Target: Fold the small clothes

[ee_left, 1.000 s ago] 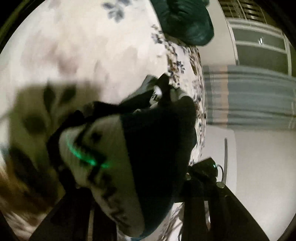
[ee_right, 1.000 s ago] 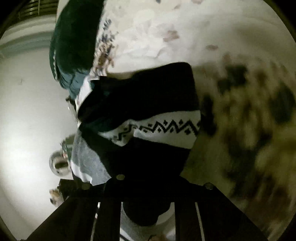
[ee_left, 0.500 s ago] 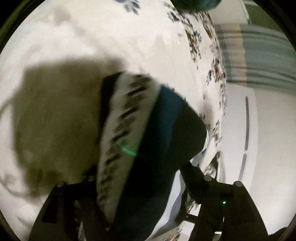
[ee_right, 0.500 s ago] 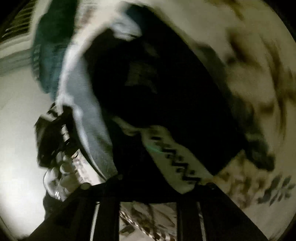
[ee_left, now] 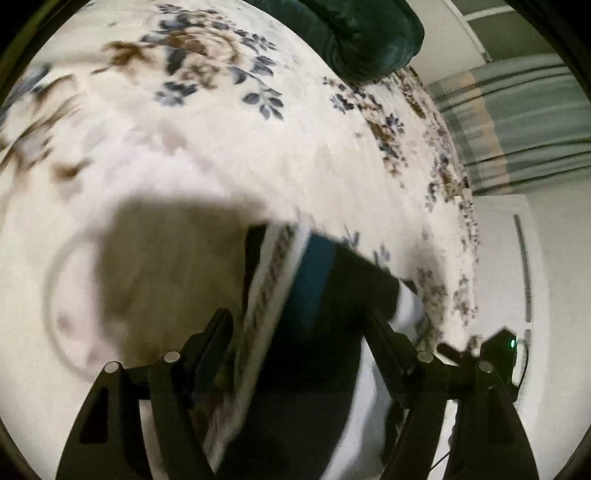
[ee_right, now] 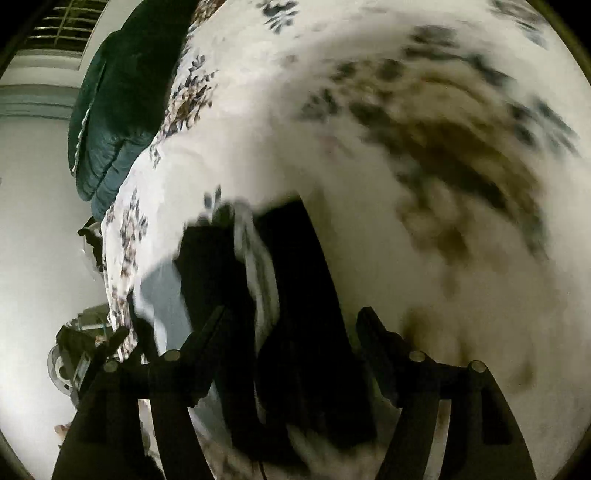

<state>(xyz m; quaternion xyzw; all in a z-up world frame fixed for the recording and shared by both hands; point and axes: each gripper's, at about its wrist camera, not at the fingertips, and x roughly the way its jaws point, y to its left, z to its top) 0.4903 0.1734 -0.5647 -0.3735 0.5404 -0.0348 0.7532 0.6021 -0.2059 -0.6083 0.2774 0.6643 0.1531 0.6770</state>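
Black knit garment (ee_left: 325,332) with a white patterned band lies on the floral bedspread (ee_left: 258,147), near its edge; blur hides finer detail. Left gripper (ee_left: 299,325): fingers spread wide, garment between them, grip not evident. Right gripper (ee_right: 291,321): fingers likewise spread wide either side of the garment (ee_right: 295,295), not pinching it. Dark green pillow (ee_left: 362,33) rests at the far edge of the bedspread (ee_right: 369,147).

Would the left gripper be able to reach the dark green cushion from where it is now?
Probably not yet: the left gripper has the patterned garment between its open fingers, and the dark green cushion lies far across the floral bedspread.
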